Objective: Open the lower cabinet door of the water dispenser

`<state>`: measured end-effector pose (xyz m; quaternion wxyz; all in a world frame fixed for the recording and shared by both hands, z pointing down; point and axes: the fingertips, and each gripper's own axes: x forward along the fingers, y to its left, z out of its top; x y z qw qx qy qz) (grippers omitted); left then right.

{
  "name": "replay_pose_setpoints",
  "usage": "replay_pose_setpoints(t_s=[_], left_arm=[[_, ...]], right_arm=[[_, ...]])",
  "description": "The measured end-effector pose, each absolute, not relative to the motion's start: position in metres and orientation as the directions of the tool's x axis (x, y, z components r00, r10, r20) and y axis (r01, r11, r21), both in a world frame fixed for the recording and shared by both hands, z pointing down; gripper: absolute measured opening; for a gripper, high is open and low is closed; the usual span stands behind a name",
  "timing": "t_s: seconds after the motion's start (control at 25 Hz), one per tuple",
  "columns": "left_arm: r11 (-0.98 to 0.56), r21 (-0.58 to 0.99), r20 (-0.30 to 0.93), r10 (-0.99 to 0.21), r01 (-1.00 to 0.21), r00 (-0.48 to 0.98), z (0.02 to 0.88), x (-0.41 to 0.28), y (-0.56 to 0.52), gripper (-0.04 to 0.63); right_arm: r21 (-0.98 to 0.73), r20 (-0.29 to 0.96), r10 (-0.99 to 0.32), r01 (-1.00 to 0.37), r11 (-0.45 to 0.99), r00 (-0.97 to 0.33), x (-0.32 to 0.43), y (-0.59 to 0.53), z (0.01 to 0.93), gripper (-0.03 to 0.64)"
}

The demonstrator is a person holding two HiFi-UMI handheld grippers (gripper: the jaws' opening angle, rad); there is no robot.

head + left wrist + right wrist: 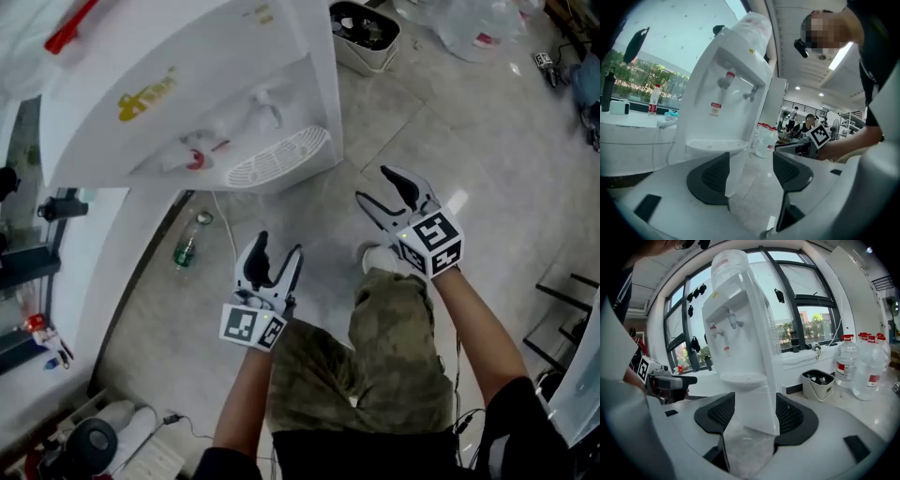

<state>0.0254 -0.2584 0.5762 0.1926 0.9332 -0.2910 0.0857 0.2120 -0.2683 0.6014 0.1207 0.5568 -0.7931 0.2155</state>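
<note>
Both tongs are hanging released in front of the tall white plastic water dispenser (187, 94). The left gripper (278, 251) and the right gripper (377, 186) are each holding their black jaws apart, with only open air between them. The dispenser's white lower cabinet door (747, 404) is sitting below the slotted drip tray (277, 157), apparently shut, and neither gripper is touching it. This is looking like the approach. The next move is probably calling for one gripper to find the door's free edge or handle, which no view is showing clearly. The grey tiled floor (412, 112) in front of the dispenser is leaving room for the door's swing. A green plastic bottle (187, 246) is lying beside the dispenser's base.
</note>
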Motion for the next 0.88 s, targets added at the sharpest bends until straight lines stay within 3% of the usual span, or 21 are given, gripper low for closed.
replay_pose_setpoints(t_s=[0.4, 0.88], left_arm=[[-0.777, 0.266, 0.209, -0.532, -0.571, 0.821, 0.658, 0.028, -0.277, 0.267], [-0.820, 0.260, 0.178, -0.479, -0.510, 0.860, 0.683, 0.050, -0.273, 0.271]], right_arm=[[-0.234, 0.321, -0.866, -0.918, 0.319, -0.383, 0.196, -0.285, 0.685, 0.242], [-0.226, 0.230, -0.913, -0.931, 0.286, -0.336, 0.225, -0.318, 0.706, 0.242]])
